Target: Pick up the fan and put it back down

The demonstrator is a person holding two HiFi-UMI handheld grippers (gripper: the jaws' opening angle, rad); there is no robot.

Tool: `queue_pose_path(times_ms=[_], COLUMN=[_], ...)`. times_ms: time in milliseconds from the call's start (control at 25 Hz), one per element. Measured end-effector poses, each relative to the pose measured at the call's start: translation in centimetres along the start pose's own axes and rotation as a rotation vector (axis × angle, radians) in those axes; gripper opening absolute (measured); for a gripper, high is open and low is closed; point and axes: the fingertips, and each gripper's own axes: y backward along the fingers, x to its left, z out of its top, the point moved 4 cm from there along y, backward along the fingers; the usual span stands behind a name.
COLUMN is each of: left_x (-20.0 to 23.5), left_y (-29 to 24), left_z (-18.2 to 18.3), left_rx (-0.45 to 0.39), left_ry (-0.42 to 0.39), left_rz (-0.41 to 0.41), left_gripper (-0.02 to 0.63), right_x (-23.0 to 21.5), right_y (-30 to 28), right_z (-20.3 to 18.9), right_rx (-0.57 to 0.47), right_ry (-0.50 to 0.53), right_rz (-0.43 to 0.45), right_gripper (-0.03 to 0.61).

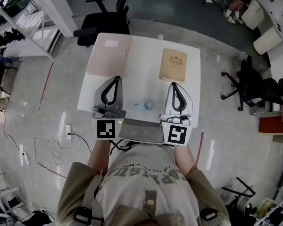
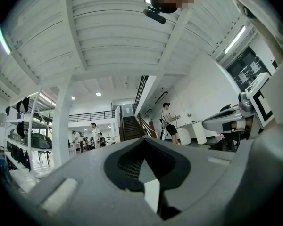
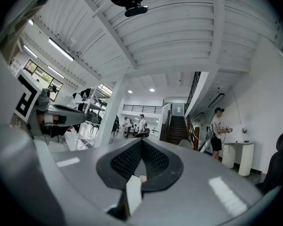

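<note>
The fan (image 1: 145, 105), small, pale and bluish, lies on the white table (image 1: 141, 48) near its front edge, between my two grippers and touching neither. My left gripper (image 1: 116, 78) hovers just left of it and my right gripper (image 1: 174, 84) just right of it, both pointing away from me. Each one's jaws are shut with nothing between them. The left gripper view shows its closed jaws (image 2: 142, 141) against the room's ceiling and far wall, and the right gripper view shows the same for the right jaws (image 3: 141, 141). Neither gripper view shows the fan.
A pink board (image 1: 109, 55) lies at the table's far left and a tan box (image 1: 173, 65) at its far right. A grey flat object (image 1: 139, 130) sits at the near edge. A black office chair (image 1: 101, 22) stands beyond the table, with another (image 1: 254, 86) to the right.
</note>
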Motion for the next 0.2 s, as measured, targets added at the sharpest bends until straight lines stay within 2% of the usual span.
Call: queue_pose_path(times_ms=[200], left_x=[0.27], left_y=[-0.30], left_z=[-0.33], left_rx=[0.002], left_ry=[0.006], left_rz=[0.006], left_gripper=[0.011], right_x=[0.31], right_y=[-0.57], right_z=[0.43], right_rx=[-0.014], right_ry=[-0.021], right_rz=[0.023], right_gripper=[-0.002])
